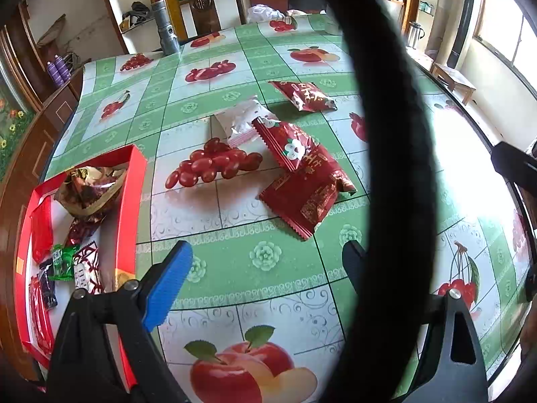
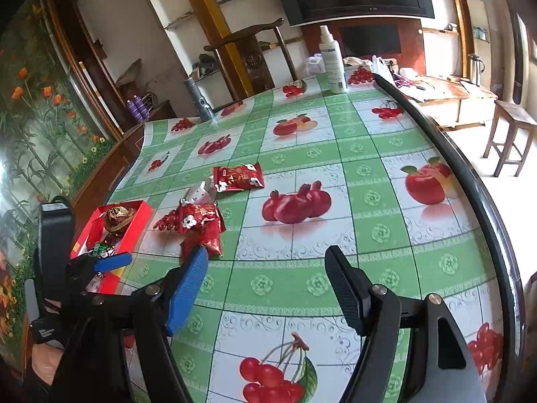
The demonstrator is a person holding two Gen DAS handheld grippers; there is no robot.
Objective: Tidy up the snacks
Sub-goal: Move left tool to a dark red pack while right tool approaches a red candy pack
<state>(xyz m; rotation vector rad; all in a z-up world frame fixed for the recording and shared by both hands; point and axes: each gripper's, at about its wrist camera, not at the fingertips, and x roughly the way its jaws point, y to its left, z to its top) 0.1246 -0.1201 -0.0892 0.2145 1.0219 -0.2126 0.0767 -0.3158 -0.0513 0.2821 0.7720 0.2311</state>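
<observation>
Two overlapping red snack packets lie mid-table on the fruit-print cloth. A white and pink packet lies just behind them, and a third red packet farther back. At the table's left edge a red box holds several snacks. My left gripper is open and empty, just short of the red pair, with the box to its left. My right gripper is open and empty over bare cloth, right of the packets. The left gripper's blue finger shows beside the box.
A thick black cable crosses the left wrist view and hides part of the table. A white spray bottle and a metal torch stand at the far edge. A wooden chair is behind. The dark table rim curves right, with a stool beyond.
</observation>
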